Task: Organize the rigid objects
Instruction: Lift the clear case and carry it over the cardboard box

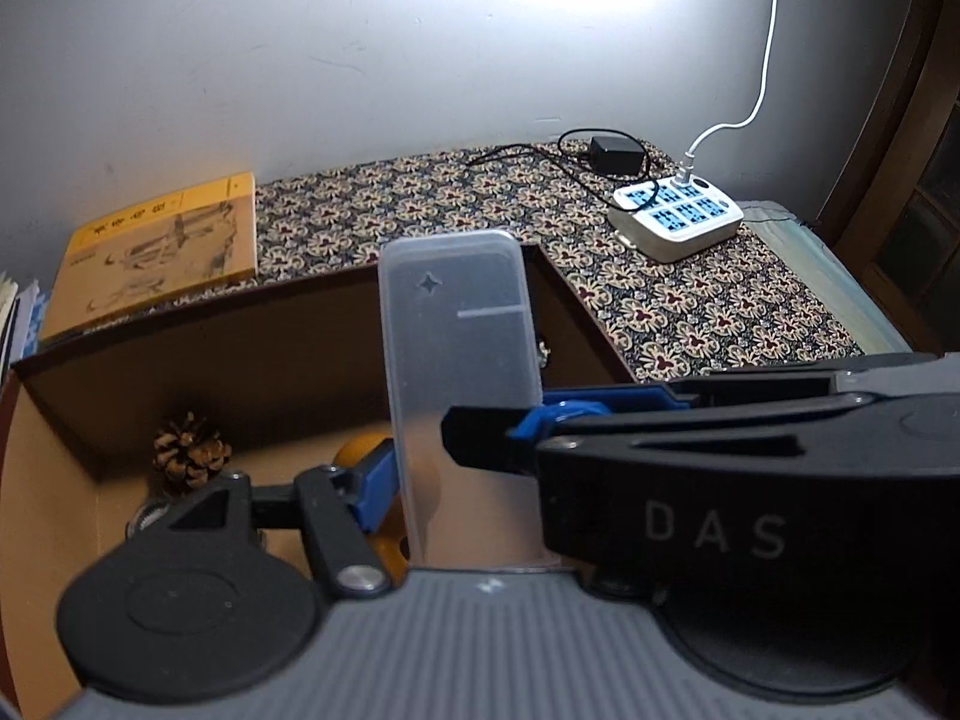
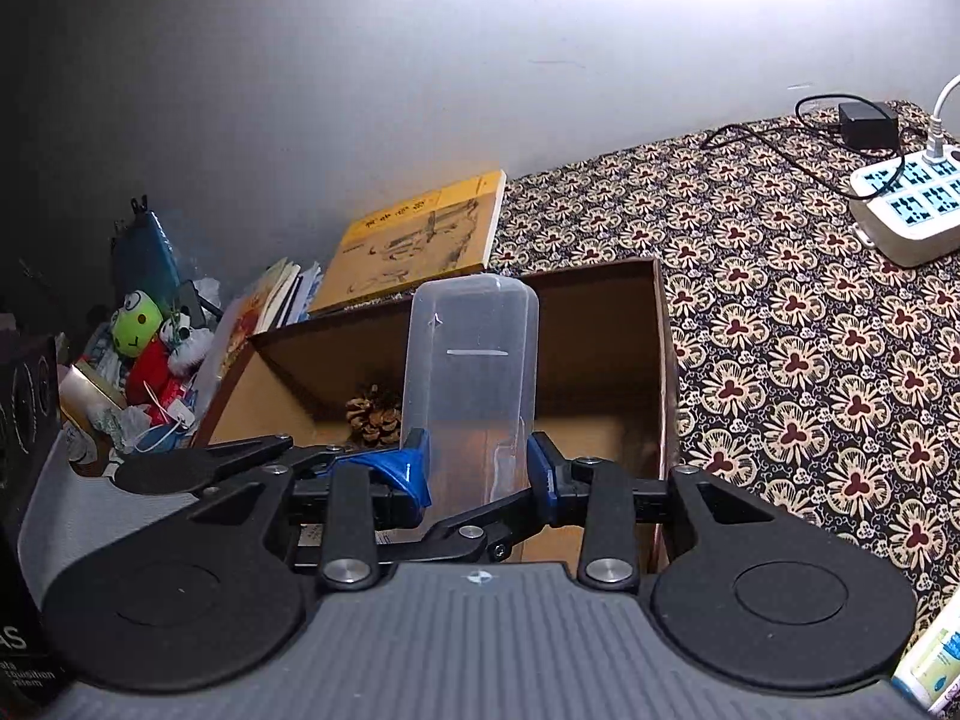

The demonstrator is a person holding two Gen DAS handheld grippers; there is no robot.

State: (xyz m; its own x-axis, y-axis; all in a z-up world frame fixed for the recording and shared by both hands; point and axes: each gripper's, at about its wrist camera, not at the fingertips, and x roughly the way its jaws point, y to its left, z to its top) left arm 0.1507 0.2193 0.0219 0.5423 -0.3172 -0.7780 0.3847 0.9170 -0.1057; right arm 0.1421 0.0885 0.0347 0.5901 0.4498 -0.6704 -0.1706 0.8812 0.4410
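A tall clear plastic case (image 1: 459, 324) (image 2: 474, 372) is held upright over an open brown cardboard box (image 1: 240, 336) (image 2: 600, 324). My right gripper (image 2: 478, 471) is shut on the case, its blue pads pressing on both narrow sides. In the left wrist view the right gripper reaches in from the right and crosses the case. My left gripper (image 1: 480, 486) has its left blue finger (image 1: 375, 492) against the case's left edge; its other finger is hidden behind the right gripper. A pine cone (image 1: 191, 450) (image 2: 375, 417) and an orange round object (image 1: 360, 450) lie inside the box.
A yellow book (image 1: 162, 252) (image 2: 420, 240) lies behind the box by the wall. A white power strip (image 1: 675, 213) (image 2: 912, 204) and a black adapter (image 1: 615, 155) with cables sit far right on the patterned cloth (image 2: 780, 330). Toys, including a green frog (image 2: 138, 321), crowd the left.
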